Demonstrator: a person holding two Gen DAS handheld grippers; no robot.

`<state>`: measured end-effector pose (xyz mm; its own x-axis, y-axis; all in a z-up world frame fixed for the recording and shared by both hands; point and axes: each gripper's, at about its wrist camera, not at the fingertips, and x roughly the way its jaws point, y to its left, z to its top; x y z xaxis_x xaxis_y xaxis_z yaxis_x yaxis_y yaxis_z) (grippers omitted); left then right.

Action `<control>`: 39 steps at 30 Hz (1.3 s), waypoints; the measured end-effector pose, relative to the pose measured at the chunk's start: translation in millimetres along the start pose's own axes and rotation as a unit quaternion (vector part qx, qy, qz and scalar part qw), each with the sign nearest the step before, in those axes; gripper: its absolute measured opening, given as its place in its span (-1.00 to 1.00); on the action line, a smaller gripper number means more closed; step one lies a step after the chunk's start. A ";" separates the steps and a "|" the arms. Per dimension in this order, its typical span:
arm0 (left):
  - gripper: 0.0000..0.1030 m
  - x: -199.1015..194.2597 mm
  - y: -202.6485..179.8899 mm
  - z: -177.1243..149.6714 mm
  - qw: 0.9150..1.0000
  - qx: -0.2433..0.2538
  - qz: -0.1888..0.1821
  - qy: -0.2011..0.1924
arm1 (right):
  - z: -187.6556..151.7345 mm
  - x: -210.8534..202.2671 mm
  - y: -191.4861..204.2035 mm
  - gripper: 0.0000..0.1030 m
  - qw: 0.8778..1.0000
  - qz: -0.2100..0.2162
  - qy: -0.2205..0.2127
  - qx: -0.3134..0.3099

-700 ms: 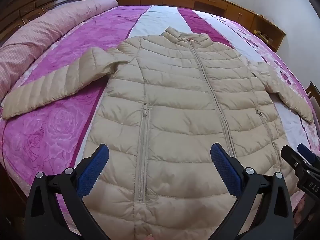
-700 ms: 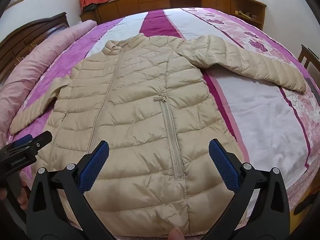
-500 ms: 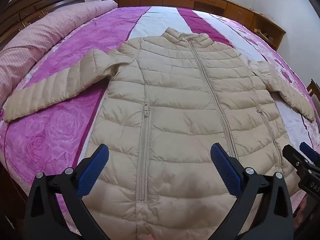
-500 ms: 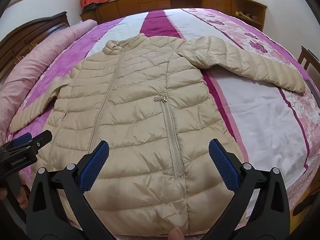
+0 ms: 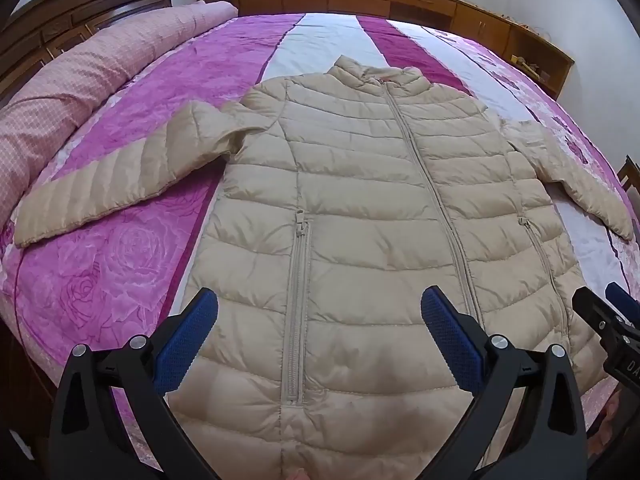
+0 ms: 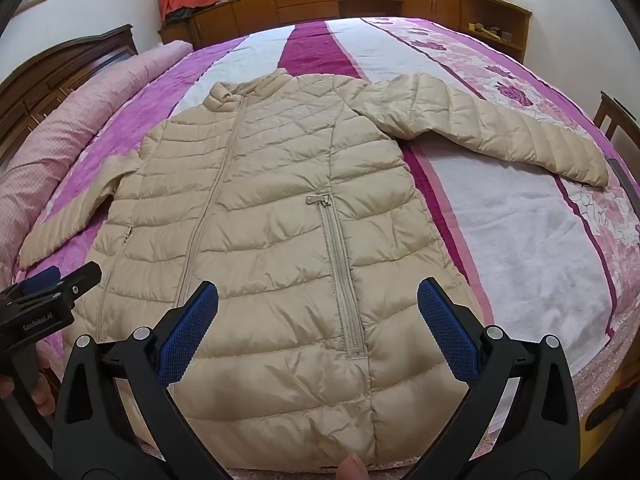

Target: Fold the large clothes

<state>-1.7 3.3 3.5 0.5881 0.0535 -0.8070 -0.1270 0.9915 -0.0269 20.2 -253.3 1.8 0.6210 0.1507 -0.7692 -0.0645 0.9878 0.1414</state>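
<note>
- Left wrist view: left gripper spread wide, empty, above the jacket's hem at the bed's near edge.
- Right gripper equally spread, flanking it.
- Jacket lies zipped, front up, sleeves out, ready for folding.

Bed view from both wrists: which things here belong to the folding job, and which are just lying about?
Part of the job:
- beige puffer jacket, laid flat, zipped, sleeves spread
- left gripper, jaws open
- right gripper, jaws open
- bedspread, the folding surface

Just lying about:
- rolled pink quilt along the bed's left edge
- wooden cabinets under the window
- headboard
</note>
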 end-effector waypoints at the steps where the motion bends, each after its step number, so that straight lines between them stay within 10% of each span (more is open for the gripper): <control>1: 0.90 -0.3 -0.1 0.1 1.000 0.001 0.001 0.000 | 0.4 -0.2 -0.5 0.93 1.000 0.000 0.000 0.000; 39: 0.90 1.4 -0.3 -2.1 1.000 0.004 0.010 0.003 | -1.6 -1.4 -3.2 0.93 1.000 -0.002 0.002 0.003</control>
<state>-2.4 2.8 1.1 0.5814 0.0728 -0.8103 -0.1330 0.9911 -0.0063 18.3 -256.6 1.4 0.6178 0.1476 -0.7724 -0.0574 0.9881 0.1428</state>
